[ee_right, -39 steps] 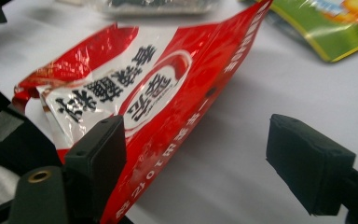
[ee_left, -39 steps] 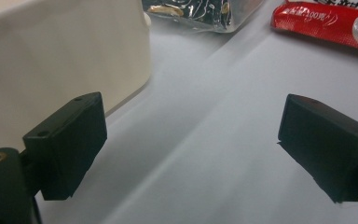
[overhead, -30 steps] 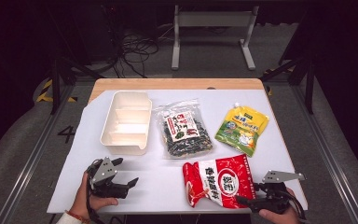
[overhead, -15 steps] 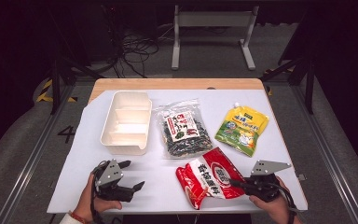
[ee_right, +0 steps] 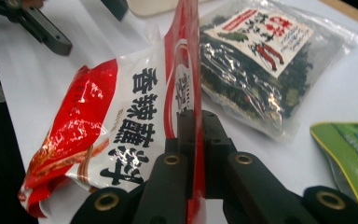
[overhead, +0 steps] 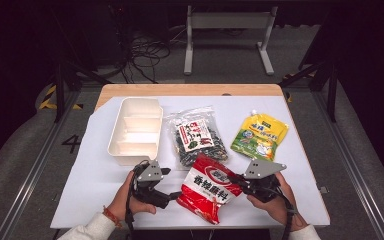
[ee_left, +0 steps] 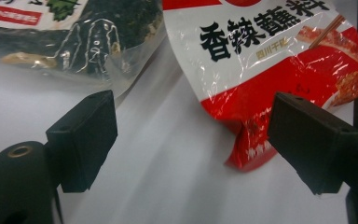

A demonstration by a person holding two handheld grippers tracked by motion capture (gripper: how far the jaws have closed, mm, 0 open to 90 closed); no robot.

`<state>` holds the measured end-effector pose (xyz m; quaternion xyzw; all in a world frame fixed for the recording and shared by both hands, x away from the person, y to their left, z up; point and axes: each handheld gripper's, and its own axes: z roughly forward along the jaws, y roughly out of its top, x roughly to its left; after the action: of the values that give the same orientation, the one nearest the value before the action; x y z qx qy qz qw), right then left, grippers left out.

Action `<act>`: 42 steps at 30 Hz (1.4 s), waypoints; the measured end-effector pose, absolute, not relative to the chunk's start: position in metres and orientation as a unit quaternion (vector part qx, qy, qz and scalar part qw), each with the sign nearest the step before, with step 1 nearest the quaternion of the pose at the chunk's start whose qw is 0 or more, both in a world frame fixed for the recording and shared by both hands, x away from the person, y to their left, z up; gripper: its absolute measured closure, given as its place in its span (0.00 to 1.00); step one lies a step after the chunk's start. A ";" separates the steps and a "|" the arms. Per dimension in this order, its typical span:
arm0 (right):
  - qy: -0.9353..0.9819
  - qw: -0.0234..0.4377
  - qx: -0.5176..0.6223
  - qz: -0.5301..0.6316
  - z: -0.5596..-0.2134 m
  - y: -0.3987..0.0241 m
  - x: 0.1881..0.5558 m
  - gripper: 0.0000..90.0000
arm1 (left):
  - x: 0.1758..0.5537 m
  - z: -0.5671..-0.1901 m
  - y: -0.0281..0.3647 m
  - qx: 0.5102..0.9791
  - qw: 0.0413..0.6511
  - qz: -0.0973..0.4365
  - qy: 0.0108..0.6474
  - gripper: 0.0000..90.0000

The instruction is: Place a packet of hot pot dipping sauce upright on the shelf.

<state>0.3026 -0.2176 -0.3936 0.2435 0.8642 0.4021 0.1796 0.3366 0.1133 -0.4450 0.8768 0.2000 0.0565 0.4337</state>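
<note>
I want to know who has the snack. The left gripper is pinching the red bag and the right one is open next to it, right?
It's swapped. The right gripper is shut on the red bag, as the right gripper view shows. The left gripper is open beside it.

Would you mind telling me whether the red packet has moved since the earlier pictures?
Yes. The red packet, pinched in the right tool, has shifted left and up toward the seaweed bag.
</note>
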 end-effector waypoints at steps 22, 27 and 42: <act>0.831 0.244 0.197 0.459 -0.388 -0.188 0.300 0.99 | 0.352 -0.456 0.085 0.864 0.467 -0.023 0.188 0.47; 0.827 0.241 0.202 0.465 -0.390 -0.187 0.301 0.99 | 0.351 -0.455 0.086 0.862 0.473 -0.025 0.180 0.59; 0.824 0.240 0.201 0.471 -0.390 -0.183 0.300 0.99 | 0.352 -0.452 0.080 0.853 0.494 -0.041 0.165 0.98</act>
<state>0.2996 -0.1834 -0.3895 0.2009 0.8244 0.4715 0.2402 0.3519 0.0803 -0.4518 0.8526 0.1647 -0.0408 0.4943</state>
